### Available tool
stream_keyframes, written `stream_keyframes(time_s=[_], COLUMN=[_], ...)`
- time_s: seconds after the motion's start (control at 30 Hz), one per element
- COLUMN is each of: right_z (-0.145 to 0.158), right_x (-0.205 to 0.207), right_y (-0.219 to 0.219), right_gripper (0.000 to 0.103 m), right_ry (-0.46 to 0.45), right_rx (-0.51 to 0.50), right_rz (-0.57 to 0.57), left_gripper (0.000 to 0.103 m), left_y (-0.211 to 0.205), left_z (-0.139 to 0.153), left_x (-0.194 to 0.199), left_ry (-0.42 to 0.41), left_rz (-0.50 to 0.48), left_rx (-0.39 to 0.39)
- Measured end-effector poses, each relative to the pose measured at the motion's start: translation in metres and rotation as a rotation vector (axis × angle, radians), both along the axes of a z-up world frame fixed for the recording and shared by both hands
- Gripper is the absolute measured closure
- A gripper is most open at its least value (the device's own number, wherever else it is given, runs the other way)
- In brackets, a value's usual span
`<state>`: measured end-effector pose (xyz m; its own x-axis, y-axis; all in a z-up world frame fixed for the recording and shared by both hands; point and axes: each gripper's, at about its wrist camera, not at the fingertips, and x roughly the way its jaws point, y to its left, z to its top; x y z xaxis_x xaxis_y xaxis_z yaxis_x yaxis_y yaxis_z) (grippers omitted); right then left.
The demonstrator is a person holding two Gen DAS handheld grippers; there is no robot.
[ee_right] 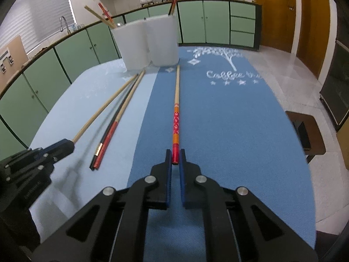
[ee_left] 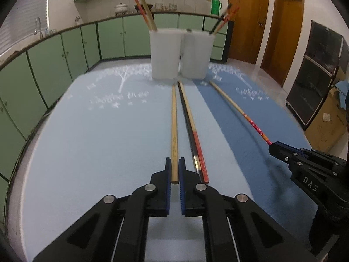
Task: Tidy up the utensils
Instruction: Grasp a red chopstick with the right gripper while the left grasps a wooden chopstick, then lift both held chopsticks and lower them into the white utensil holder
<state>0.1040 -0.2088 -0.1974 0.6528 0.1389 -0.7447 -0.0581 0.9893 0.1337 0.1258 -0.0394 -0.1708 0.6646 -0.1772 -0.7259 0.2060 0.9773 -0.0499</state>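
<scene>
My left gripper (ee_left: pixel 175 170) is shut on the near end of a plain bamboo chopstick (ee_left: pixel 174 126) that points toward two white plastic holders (ee_left: pixel 163 54) (ee_left: pixel 195 54) at the table's far side. My right gripper (ee_right: pixel 175 159) is shut on the red end of a red-and-orange patterned chopstick (ee_right: pixel 176 118); it also shows in the left wrist view (ee_left: pixel 240 109). Both chopsticks lie low over the blue cloth (ee_right: pixel 229 120). A black chopstick and a bamboo chopstick with a red end (ee_left: pixel 192 126) lie side by side between the two grippers. Both holders (ee_right: pixel 133 45) (ee_right: pixel 162 41) hold several chopsticks.
The cloth is pale blue on the left and darker blue on the right, with white tree prints. Green cabinets (ee_left: pixel 65 54) curve round the back and left. Wooden doors (ee_left: pixel 246 19) and a cardboard box (ee_left: pixel 322 126) stand right. A dark stool (ee_right: pixel 305 131) stands beside the table.
</scene>
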Motion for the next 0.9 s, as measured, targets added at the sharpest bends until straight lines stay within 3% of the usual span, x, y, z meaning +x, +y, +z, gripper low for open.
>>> stream_keyframes(time_s=[0.2,0.53,0.9], right_z=[0.033,0.116,0.18], right_x=[-0.012,-0.017,0.009], right_y=[-0.008,-0.02,-0.011], right_gripper=[0.098,0.098,0.098], right_ry=[-0.06,-0.22,-0.281], right_rx=[0.0,0.045,0.078], right_rz=[-0.004,0.007,0.08], left_gripper=[0.096,0.096,0.096], left_y=[0.009,0.02,0.008], left_z=[0.04,0.113,0.15], left_x=[-0.011,-0.012,0.015], left_ry=[-0.078,-0.235,-0.299], left_rz=[0.012,-0.001,-0.05], left_rx=[-0.024,-0.105,-0.108])
